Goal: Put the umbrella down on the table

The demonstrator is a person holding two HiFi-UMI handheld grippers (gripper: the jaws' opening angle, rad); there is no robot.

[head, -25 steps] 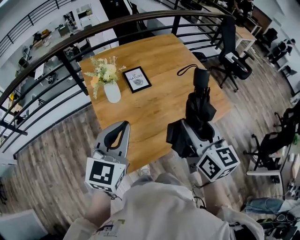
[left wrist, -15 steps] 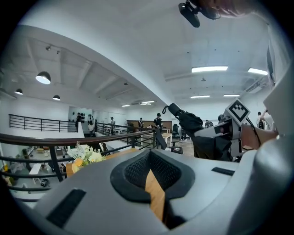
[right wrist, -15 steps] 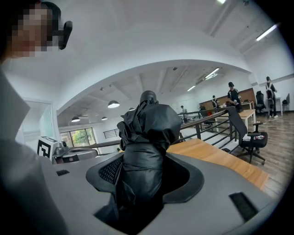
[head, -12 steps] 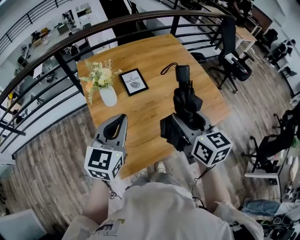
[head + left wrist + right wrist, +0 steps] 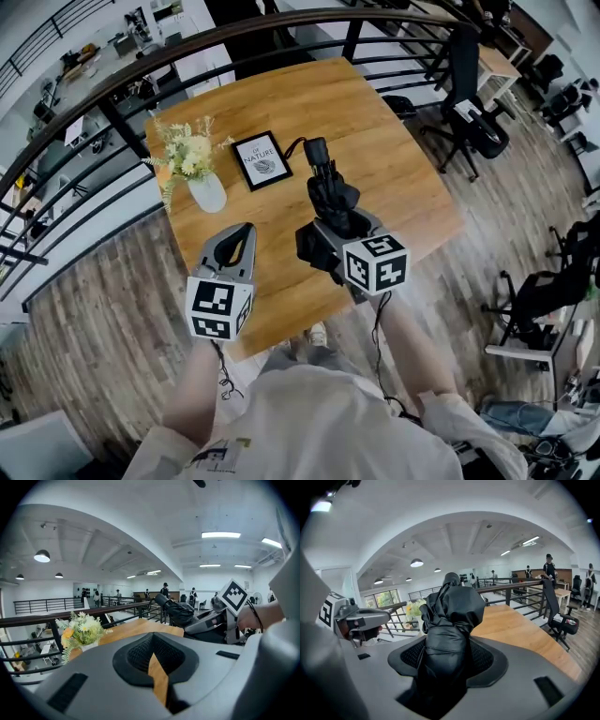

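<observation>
A black folded umbrella (image 5: 328, 192) is clamped in my right gripper (image 5: 337, 223), which is shut on its bunched fabric. The umbrella's handle end points away from me over the wooden table (image 5: 384, 150), close to the picture frame. In the right gripper view the umbrella (image 5: 447, 616) fills the space between the jaws. My left gripper (image 5: 244, 234) hovers over the table's near edge, left of the umbrella, shut with nothing in it. The left gripper view shows the umbrella (image 5: 176, 611) and the right gripper (image 5: 211, 620) off to the right.
A white vase of flowers (image 5: 204, 187) and a framed picture (image 5: 261, 159) stand on the table's left half. A black railing (image 5: 141, 80) curves round the table's far side. An office chair (image 5: 473, 103) stands at the right. Several people stand far off.
Both grippers have moved forward over the table and come lower. The umbrella has travelled left with the right gripper, toward the picture frame.
</observation>
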